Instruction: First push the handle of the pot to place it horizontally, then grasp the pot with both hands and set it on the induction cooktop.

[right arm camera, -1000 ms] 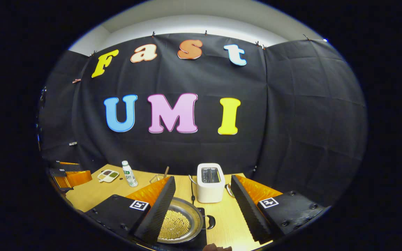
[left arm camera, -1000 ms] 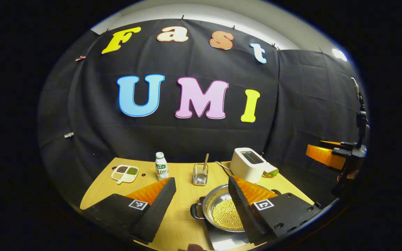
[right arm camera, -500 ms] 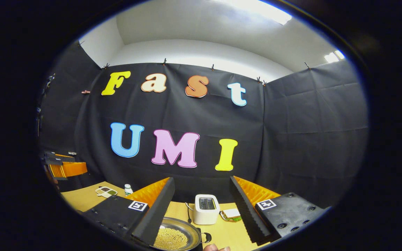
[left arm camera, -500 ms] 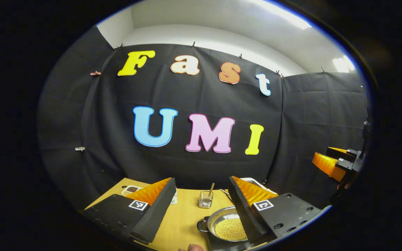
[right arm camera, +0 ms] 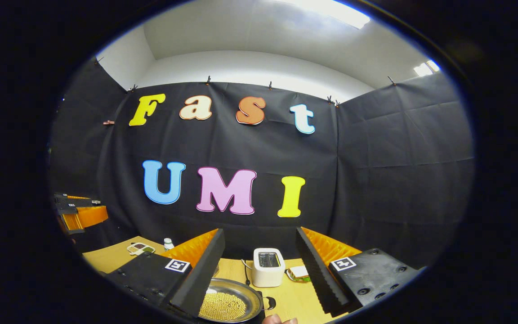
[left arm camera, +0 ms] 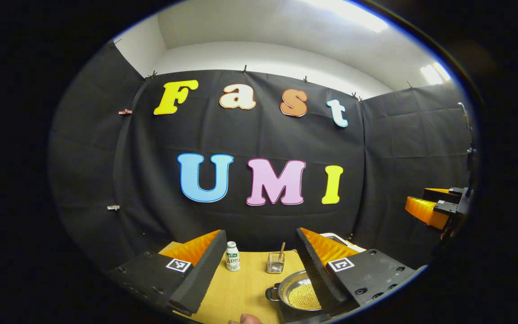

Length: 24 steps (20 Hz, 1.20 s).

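Left gripper view: pot w/ yellow beans; both grippers wide, empty.

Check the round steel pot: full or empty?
Not empty. The round steel pot holds a layer of small yellow beans across its bottom, well below the rim. It sits upright on the black induction cooktop.

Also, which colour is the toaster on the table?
White. The toaster shows best in the right gripper view, standing behind the pot.
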Each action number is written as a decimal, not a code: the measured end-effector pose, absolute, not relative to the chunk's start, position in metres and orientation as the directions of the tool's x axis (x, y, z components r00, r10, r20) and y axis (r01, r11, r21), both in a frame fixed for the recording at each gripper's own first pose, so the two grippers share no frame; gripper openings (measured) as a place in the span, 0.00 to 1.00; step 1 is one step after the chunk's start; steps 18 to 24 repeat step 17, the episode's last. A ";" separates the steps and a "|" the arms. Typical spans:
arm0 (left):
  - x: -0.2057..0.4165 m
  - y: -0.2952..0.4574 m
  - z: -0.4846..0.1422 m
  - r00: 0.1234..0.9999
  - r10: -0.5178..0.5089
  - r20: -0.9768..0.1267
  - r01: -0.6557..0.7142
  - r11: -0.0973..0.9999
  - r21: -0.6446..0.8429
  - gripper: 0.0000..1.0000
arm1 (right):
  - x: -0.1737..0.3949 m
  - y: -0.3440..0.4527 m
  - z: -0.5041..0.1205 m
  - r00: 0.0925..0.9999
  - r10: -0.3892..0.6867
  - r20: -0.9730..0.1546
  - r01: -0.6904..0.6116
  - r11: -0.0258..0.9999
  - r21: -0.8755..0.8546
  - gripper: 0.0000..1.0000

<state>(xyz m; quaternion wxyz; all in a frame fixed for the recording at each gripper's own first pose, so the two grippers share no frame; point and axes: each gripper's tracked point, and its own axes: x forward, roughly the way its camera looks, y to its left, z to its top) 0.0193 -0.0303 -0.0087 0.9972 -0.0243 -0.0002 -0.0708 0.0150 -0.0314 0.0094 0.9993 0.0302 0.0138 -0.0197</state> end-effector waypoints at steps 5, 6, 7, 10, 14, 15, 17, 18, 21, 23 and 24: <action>0.020 -0.023 -0.012 0.992 -0.122 -0.010 0.122 0.991 -0.047 0.95 | 0.016 -0.028 0.002 0.998 -0.028 -0.050 0.031 0.998 0.061 0.98; 0.022 -0.022 -0.012 0.993 -0.116 -0.010 0.115 0.992 -0.047 0.95 | 0.016 -0.027 0.001 0.998 -0.026 -0.054 0.029 0.998 0.058 0.98; 0.022 -0.022 -0.013 0.993 -0.116 -0.015 0.115 0.992 -0.052 0.95 | 0.016 -0.026 0.000 0.998 -0.024 -0.055 0.027 0.998 0.054 0.97; 0.024 -0.022 -0.019 0.992 -0.119 -0.036 0.116 0.991 -0.067 0.95 | 0.016 -0.026 0.001 0.999 -0.027 -0.046 0.028 0.999 0.041 0.98; 0.026 -0.021 -0.019 0.992 -0.116 -0.043 0.113 0.992 -0.057 0.95 | 0.018 -0.023 -0.003 0.998 -0.020 -0.058 0.022 0.999 0.042 0.96; 0.027 -0.021 -0.018 0.992 -0.114 -0.047 0.112 0.992 -0.051 0.95 | 0.018 -0.023 -0.005 0.998 -0.019 -0.062 0.022 0.999 0.043 0.98; 0.028 -0.023 -0.021 0.992 -0.112 -0.053 0.110 0.993 -0.045 0.95 | 0.018 -0.023 -0.008 0.997 -0.019 -0.070 0.022 0.999 0.046 0.98; 0.028 -0.023 -0.021 0.992 -0.112 -0.053 0.110 0.993 -0.045 0.95 | 0.018 -0.023 -0.008 0.997 -0.019 -0.070 0.022 0.999 0.046 0.98; 0.028 -0.023 -0.021 0.992 -0.112 -0.053 0.110 0.993 -0.045 0.95 | 0.018 -0.023 -0.008 0.997 -0.019 -0.070 0.022 0.999 0.046 0.98; 0.028 -0.023 -0.021 0.992 -0.112 -0.053 0.110 0.993 -0.045 0.95 | 0.018 -0.023 -0.008 0.997 -0.019 -0.070 0.022 0.999 0.046 0.98; 0.028 -0.023 -0.021 0.992 -0.112 -0.053 0.110 0.993 -0.045 0.95 | 0.018 -0.023 -0.008 0.997 -0.019 -0.070 0.022 0.999 0.046 0.98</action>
